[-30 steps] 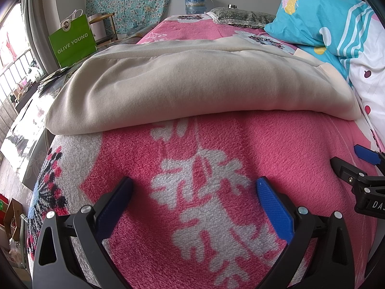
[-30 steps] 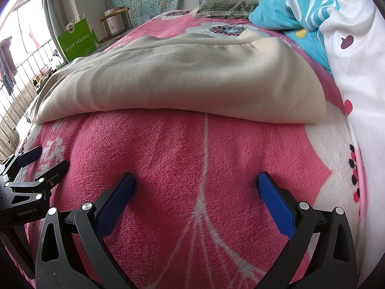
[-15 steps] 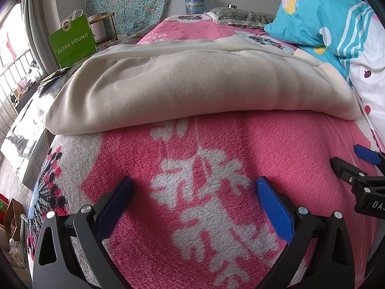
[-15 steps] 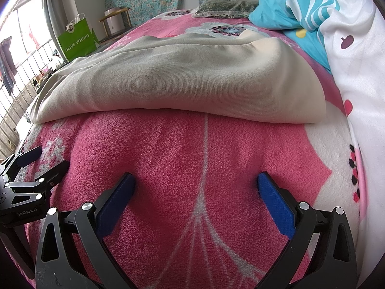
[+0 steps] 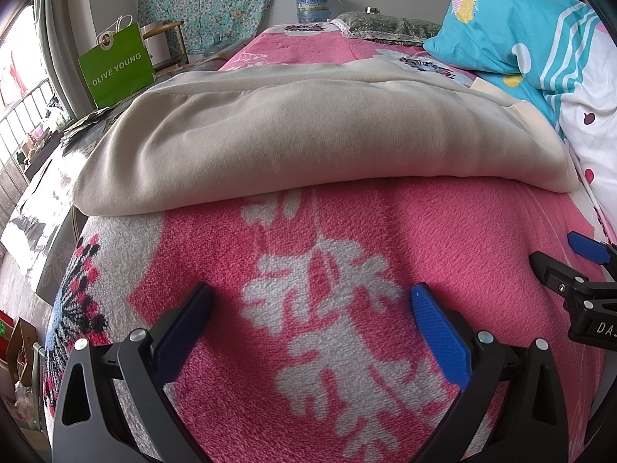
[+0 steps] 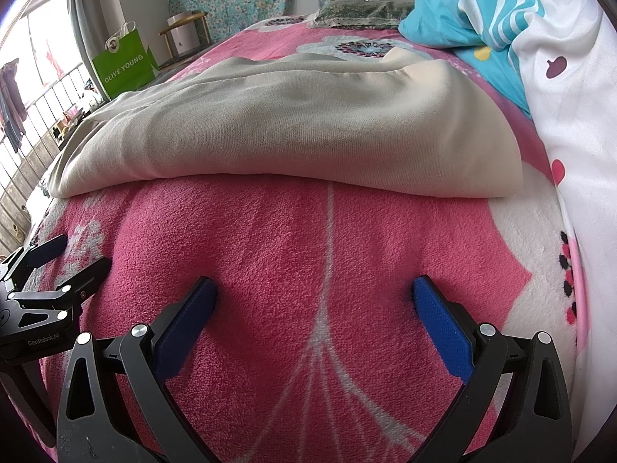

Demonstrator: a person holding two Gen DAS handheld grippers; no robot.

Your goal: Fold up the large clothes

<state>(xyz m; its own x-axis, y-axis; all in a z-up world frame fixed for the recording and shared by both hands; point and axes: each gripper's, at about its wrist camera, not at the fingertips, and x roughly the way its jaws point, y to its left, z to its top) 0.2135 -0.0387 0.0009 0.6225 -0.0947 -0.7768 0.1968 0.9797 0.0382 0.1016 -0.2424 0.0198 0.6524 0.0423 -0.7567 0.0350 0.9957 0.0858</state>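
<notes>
A large beige garment [image 5: 316, 135] [image 6: 293, 135] lies folded in a thick flat stack across the pink flowered blanket [image 5: 443, 231] [image 6: 277, 247], its near folded edge facing both cameras. My left gripper [image 5: 312, 301] is open and low over the blanket, a short way in front of that edge, with nothing between its blue pads [image 5: 439, 335]. My right gripper [image 6: 314, 293] is open too, beside it and just as near the blanket, also holding nothing. Each gripper shows at the edge of the other's view: the right gripper [image 5: 570, 266] and the left gripper [image 6: 65, 262].
A turquoise and white quilt [image 5: 540, 46] [image 6: 520, 38] is piled along the right of the bed. A dark patterned pillow [image 5: 389, 29] lies at the far end. Left of the bed stand a green paper bag [image 5: 117, 65] and a small stool [image 5: 166, 44].
</notes>
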